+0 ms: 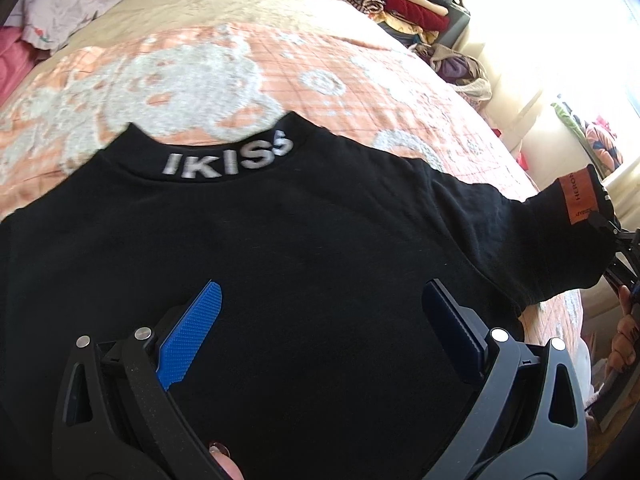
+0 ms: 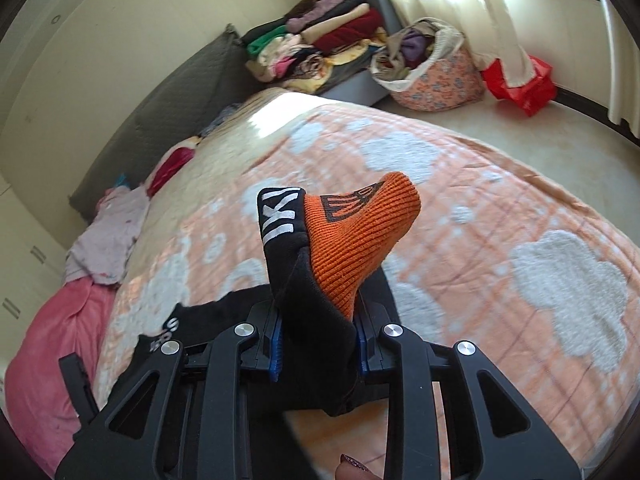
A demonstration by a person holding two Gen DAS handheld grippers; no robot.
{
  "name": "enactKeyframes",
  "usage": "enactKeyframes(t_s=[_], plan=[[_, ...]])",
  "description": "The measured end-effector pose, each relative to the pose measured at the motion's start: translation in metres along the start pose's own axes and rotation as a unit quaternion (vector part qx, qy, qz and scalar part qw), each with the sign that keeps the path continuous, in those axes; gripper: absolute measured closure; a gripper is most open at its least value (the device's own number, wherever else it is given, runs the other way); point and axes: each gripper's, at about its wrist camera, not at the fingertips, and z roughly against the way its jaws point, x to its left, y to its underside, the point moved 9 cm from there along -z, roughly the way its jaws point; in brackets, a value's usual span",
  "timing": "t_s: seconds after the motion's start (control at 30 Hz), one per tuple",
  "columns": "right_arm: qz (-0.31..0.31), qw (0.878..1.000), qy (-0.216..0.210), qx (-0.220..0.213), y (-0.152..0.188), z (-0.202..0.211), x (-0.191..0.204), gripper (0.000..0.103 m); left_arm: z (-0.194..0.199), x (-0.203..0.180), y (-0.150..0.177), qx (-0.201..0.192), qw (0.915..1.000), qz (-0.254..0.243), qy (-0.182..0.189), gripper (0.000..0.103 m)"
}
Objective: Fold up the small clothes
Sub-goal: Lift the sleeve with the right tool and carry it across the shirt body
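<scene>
A black top (image 1: 280,240) with white "IKISS" lettering on its collar lies spread on the orange and white bedspread (image 1: 240,68). My left gripper (image 1: 320,300) is open just above the top's body and holds nothing. My right gripper (image 2: 318,344) is shut on the top's right sleeve (image 2: 312,300), whose orange ribbed cuff (image 2: 356,232) sticks up past the jaws. In the left wrist view the sleeve (image 1: 540,240) is stretched out to the right, lifted off the bed, with the right gripper (image 1: 618,248) at its end.
Loose pink and lilac clothes (image 1: 60,8) lie at the bed's far left. Stacks of folded clothes (image 2: 316,48) and a floral basket (image 2: 436,76) stand beyond the bed. A red bag (image 2: 520,80) sits on the floor by the curtain.
</scene>
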Motion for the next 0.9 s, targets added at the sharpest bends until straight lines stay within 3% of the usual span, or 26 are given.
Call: enactKeyframes(t_s=[0.53,0.9], plan=[[0.096,0.990,-0.075,0.066,0.063,-0.031,0.155,0.078,0.045,0.091,0.018,-0.017,0.9966,0.080,0.013,0.009],[0.143,0.978,-0.099,0.112,0.117,-0.060,0.218,0.077,0.075,0.140,0.029,-0.042,0.9909,0.126,0.021,0.009]])
